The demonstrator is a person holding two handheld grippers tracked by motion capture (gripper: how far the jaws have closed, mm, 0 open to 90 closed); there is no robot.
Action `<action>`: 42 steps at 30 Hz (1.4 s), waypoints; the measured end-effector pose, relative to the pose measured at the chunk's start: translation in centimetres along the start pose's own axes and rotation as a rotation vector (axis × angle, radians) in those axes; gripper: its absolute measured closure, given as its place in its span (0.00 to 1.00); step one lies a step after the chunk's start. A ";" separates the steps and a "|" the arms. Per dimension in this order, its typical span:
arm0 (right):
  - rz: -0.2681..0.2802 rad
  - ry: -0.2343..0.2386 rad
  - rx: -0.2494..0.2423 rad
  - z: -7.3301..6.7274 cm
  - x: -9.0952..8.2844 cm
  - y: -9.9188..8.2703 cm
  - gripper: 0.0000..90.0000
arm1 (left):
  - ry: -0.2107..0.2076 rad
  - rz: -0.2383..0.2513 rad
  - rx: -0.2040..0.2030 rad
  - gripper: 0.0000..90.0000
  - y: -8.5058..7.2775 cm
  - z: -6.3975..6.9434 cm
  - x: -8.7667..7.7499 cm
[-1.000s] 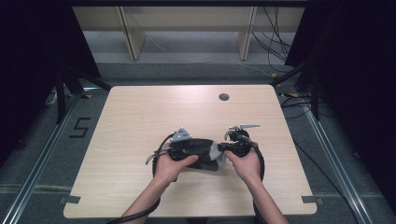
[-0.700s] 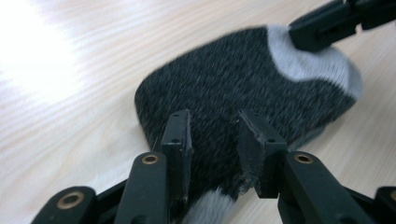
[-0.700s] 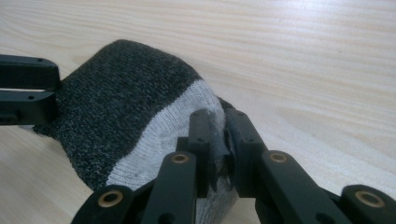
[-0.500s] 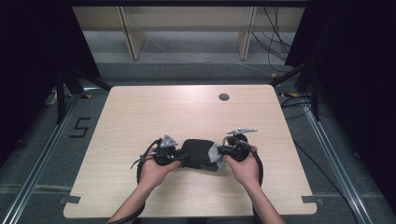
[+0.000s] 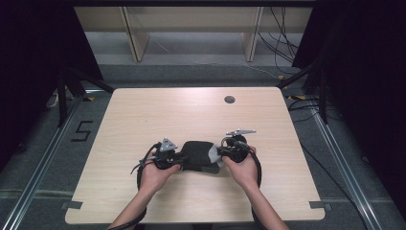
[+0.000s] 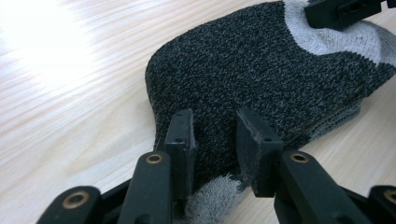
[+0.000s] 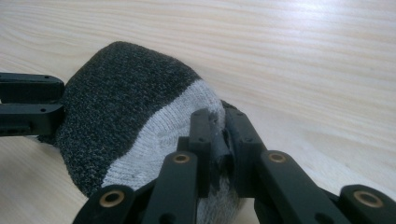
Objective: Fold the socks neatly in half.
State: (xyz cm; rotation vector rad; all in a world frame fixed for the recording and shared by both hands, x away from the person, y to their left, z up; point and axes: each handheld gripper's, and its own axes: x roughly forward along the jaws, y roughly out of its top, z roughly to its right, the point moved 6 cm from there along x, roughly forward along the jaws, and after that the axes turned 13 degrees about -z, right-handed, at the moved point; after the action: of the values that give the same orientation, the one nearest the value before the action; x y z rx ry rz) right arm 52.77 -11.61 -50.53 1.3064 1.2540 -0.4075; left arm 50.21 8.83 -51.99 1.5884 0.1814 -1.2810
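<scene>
One dark grey sock (image 5: pixel 197 154) with light grey patches lies on the table (image 5: pixel 143 110), low in the centre of the high view, between two grippers. No container stands on the table. The sock's long axis runs left to right across that frame, one end toward each gripper; it looks folded or bunched, though the high view is too small to be sure which end is the toe.

The left gripper (image 6: pixel 214 140) has its two jaws on either side of a fold of the dark knit, a light grey edge showing beneath them; the jaws have just been closing with the fabric between them, and the pads seem to pinch it. The right gripper (image 7: pixel 218 140) is clenched on the sock's light grey part, a bunched bit of cloth squeezed between its nearly closed jaws.

In the high view the left gripper (image 5: pixel 165 155) sits left of the sock and the right gripper (image 5: pixel 230 151) right of it, one in each hand
</scene>
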 end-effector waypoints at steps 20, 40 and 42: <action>0.006 0.017 -0.038 -1.1 1.4 2.2 0.89 | 0.015 0.031 -0.073 0.73 -1.0 -0.7 -0.7; 0.123 -0.022 0.012 0.7 -3.5 1.6 0.46 | 0.063 0.180 -0.021 0.40 -0.1 -1.1 -3.2; 0.116 -0.020 0.016 1.2 -4.0 1.2 0.44 | 0.082 0.182 -0.018 0.36 -0.1 -1.4 -3.6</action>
State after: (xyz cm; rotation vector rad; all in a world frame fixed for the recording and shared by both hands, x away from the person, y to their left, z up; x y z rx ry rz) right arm 52.90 -13.88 -46.81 1.3778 1.1543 -0.3481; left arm 49.53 11.60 -49.41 1.6048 0.0968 -1.0729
